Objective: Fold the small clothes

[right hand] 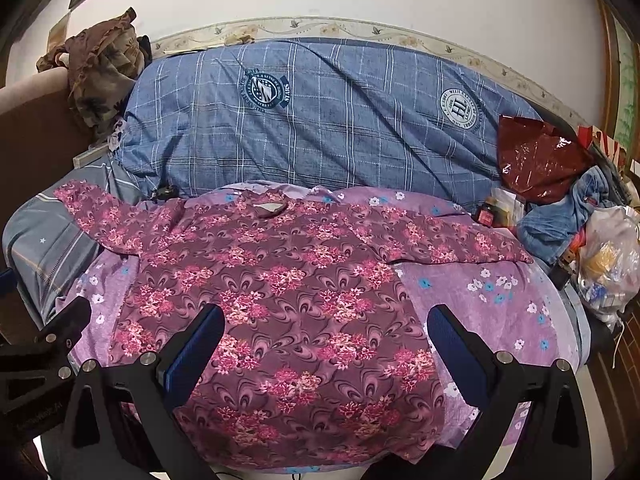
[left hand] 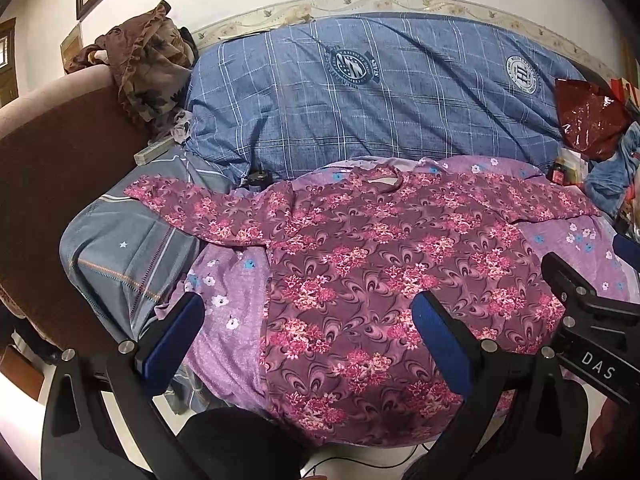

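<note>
Looking along both sets of tongs, I see the floral shirt [left hand: 360, 264] spread flat, front up, on the lilac flowered bedsheet [left hand: 228, 320], its neckline toward the big blue checked quilt [left hand: 360, 96] at the back and both sleeves stretched out sideways. My left tongs [left hand: 308, 328] hang above the shirt's lower left part with jaws wide apart and nothing between them; one blue pad sits over the sheet just beside the shirt's left edge, the other over the patterned cloth. My right tongs [right hand: 326, 344] are likewise spread wide and empty, hovering over the shirt's lower middle, the outer pad over the shirt's right edge where it meets the sheet. I cannot tell whether any pad touches fabric. The shirt's left sleeve lies across a grey striped pillow [left hand: 120, 248]. At the far right a dark red plastic bag [right hand: 536, 156] rests against the quilt, near crumpled denim [right hand: 560, 216].
</note>
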The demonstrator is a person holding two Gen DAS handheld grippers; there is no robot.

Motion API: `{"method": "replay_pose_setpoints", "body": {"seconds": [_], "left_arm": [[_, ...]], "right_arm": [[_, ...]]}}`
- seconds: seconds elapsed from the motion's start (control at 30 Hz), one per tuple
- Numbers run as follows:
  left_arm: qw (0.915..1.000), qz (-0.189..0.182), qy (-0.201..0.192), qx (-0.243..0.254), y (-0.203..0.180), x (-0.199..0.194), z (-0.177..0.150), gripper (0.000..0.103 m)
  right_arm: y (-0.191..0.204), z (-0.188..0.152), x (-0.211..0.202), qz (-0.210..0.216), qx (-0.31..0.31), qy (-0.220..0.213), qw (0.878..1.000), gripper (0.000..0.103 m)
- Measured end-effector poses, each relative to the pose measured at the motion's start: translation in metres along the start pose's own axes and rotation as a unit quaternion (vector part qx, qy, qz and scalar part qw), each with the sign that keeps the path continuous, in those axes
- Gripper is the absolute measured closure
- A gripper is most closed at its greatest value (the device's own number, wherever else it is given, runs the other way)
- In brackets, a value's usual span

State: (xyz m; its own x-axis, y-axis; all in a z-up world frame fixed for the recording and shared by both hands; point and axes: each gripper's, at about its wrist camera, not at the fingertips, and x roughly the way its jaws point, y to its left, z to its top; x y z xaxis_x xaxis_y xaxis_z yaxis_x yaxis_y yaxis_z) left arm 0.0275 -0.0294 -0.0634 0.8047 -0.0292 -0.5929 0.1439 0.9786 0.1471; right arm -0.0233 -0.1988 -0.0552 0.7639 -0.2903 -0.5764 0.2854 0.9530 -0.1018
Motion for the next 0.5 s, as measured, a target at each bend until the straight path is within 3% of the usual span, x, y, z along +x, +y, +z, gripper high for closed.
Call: {"method": "replay_pose_setpoints", "body": {"seconds": [0.23,0.33,0.5], "left_arm": [[0.9999,-0.009,0.005,0.003,-0.008,0.033,0.019,0.0],[0.9997,-0.022,0.006,-0.011,-0.012,0.066,0.044,0.0],[0.9985,0.004,-0.027,-0.047,-0.015,0.11,0.084,0.0]], "right_arm": [[-0.009,0.005,0.03,-0.012,0.001,0.013,1.0,0.002],[-0.019,0.011,0.052,-0.016,0.01,0.024,1.0,0.002],[-0.039,0.03,0.092,-0.068,0.007,0.03,0.997,0.002]]}}
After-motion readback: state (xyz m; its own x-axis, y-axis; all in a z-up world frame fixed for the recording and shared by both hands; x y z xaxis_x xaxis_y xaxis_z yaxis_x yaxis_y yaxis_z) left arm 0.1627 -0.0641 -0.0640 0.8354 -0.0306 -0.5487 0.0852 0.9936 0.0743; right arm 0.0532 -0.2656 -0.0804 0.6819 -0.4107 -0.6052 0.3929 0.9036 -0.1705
